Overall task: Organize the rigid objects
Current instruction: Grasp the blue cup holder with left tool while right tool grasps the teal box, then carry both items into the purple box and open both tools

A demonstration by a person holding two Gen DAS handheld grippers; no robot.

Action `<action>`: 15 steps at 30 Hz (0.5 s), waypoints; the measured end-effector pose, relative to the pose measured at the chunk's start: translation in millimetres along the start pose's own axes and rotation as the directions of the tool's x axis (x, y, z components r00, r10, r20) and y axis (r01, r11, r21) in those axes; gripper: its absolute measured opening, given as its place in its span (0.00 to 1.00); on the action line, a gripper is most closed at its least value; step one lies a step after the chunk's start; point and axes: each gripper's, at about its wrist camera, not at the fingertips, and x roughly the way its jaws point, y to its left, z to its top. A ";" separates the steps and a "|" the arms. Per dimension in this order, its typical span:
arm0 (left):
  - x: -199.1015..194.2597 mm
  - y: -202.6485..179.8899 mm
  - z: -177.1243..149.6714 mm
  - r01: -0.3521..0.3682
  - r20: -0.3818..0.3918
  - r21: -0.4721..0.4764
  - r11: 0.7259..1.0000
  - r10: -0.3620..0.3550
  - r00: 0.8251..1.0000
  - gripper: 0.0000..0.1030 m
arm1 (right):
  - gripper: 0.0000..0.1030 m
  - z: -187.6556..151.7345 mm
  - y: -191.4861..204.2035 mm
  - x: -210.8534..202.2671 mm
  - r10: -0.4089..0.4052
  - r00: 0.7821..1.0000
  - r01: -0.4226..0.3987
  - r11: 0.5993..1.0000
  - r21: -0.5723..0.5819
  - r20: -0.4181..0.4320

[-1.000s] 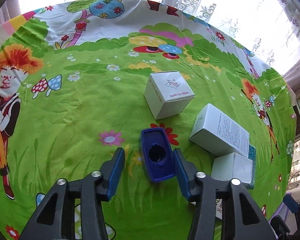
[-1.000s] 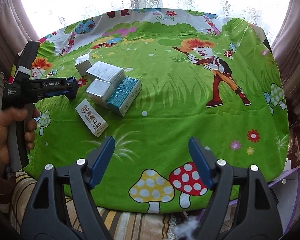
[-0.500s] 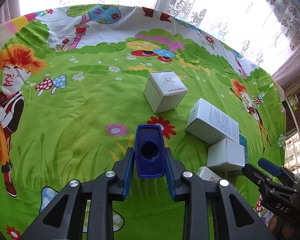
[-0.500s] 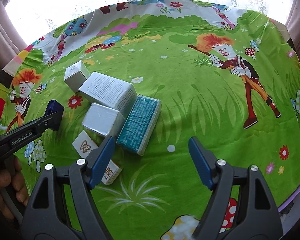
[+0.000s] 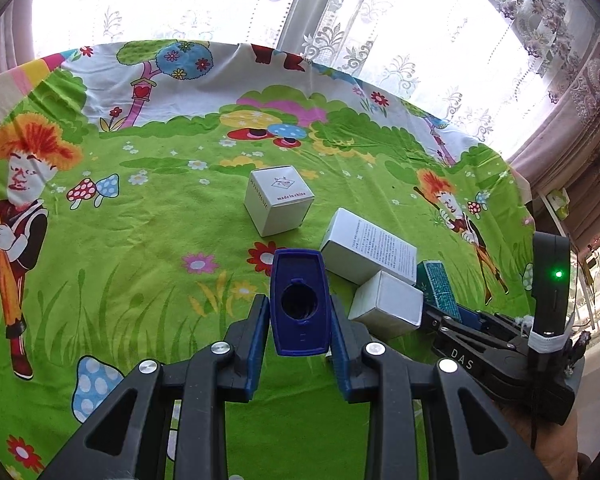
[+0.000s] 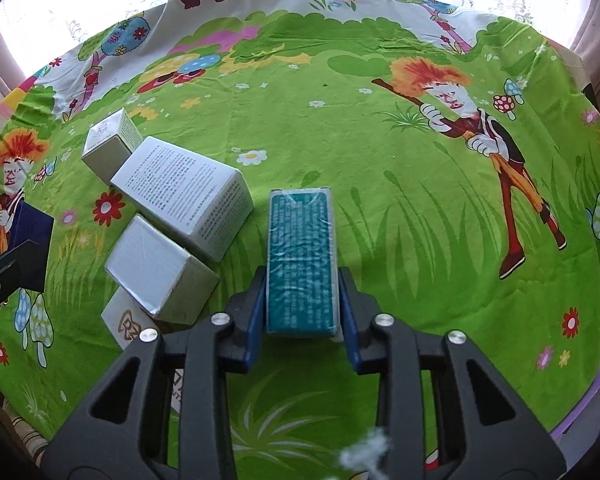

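Observation:
My left gripper [image 5: 299, 322] is shut on a dark blue case [image 5: 297, 280] with a round hole, held just above the green cartoon cloth [image 5: 140, 240]. My right gripper [image 6: 302, 286] is shut on a teal wrapped box [image 6: 301, 240], pads pressing its long sides. Left of it lie a large white printed box [image 6: 184, 192], a silver-white box [image 6: 156, 268], a small white cube box [image 6: 110, 142] and a flat white logo box [image 6: 126, 324]. In the left wrist view the cube box [image 5: 279, 204] stands beyond the case, and the teal box [image 5: 438, 284] is at right.
The cloth-covered table [image 6: 380, 152] has bare cloth in the middle and at right. Lace curtains [image 5: 380, 20] hang behind its far edge. The left gripper with the blue case [image 6: 30, 248] shows at the left edge of the right wrist view. A hand [image 5: 540, 432] holds the right gripper.
The right gripper came down toward the box cluster and closed on the teal box. The left jaws closed on the blue case and raised it slightly.

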 end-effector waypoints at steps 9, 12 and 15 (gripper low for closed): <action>-17.2 -29.2 -10.9 0.053 0.002 0.042 0.998 -0.053 0.999 0.29 | 0.36 -20.2 -15.4 -45.1 0.008 0.997 -0.010 1.000 0.021 0.072; -25.5 -43.0 -16.0 0.075 0.002 0.062 0.995 -0.075 0.997 0.29 | 0.36 -31.8 -21.6 -67.4 0.003 0.994 -0.006 1.000 0.029 0.108; -34.6 -60.9 -23.4 0.101 -0.002 0.092 0.991 -0.101 0.995 0.29 | 0.36 -47.2 -28.1 -86.6 -0.001 0.991 -0.003 0.999 0.032 0.134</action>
